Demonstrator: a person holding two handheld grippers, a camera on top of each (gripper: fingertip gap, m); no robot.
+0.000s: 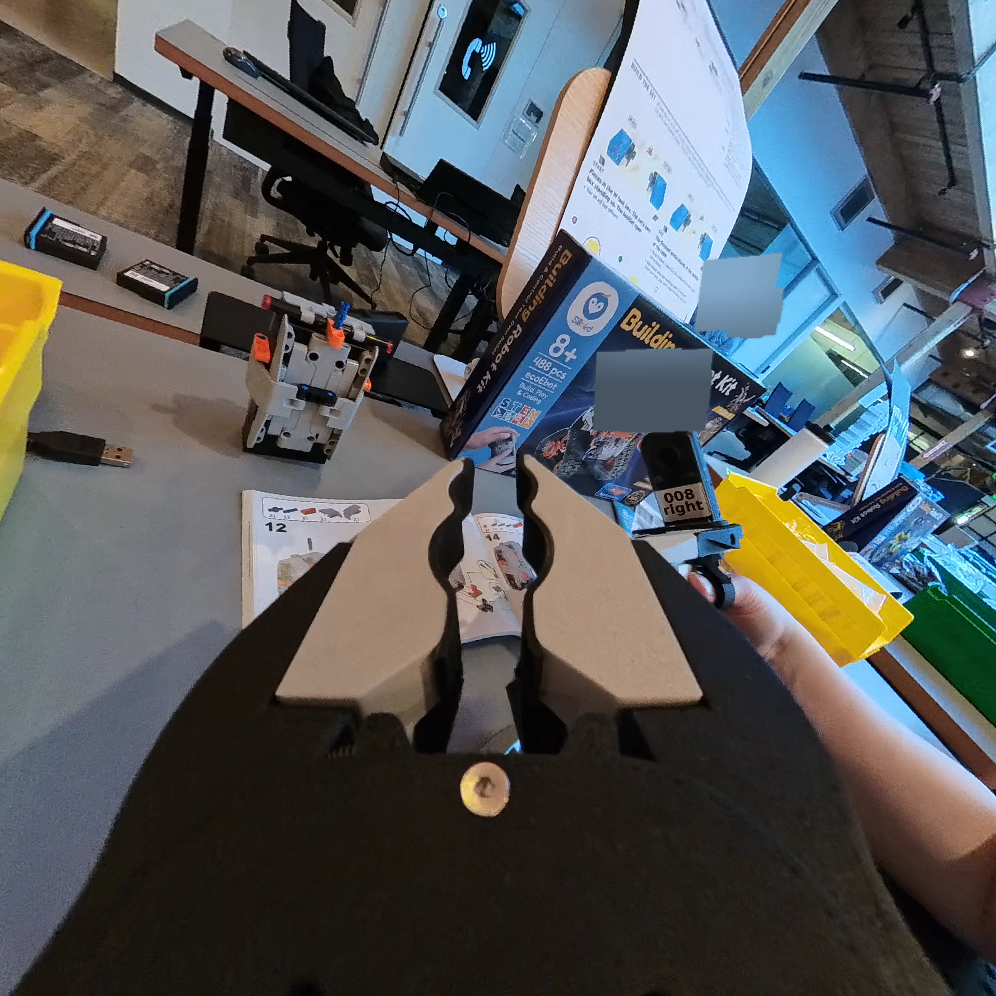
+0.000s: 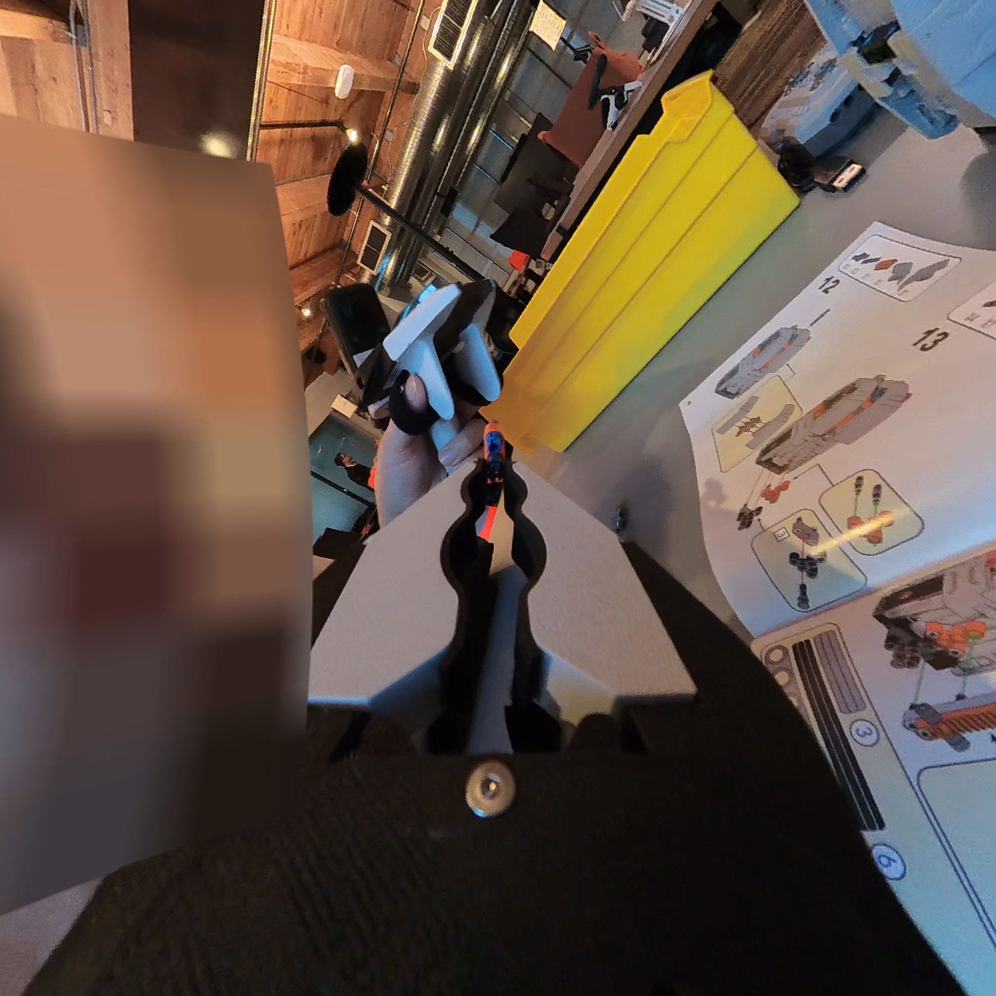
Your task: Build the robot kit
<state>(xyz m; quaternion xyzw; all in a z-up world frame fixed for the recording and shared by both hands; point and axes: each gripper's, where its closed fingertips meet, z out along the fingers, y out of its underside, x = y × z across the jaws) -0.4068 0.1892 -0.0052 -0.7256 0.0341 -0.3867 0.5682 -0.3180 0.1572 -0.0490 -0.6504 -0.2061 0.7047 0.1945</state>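
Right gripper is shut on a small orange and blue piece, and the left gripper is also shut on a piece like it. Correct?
Not quite. The right gripper is shut on the small orange and blue piece, but the left wrist view shows the left gripper empty, fingers slightly apart, above the instruction booklet.

Coloured lettering, a logo and numerals are being displayed on the blue and black kit box (image 1: 544, 366) standing on the worktop (image 1: 135, 566). Printed step numbers are being shown on the open instruction booklet (image 1: 302, 544) (image 2: 841, 377). A white label with black characters is being carried by a black camera module (image 1: 673, 469). Small print is being borne by the white sheet (image 1: 663, 161) behind the box and by two black blocks (image 1: 64, 240); it is too small to be read.
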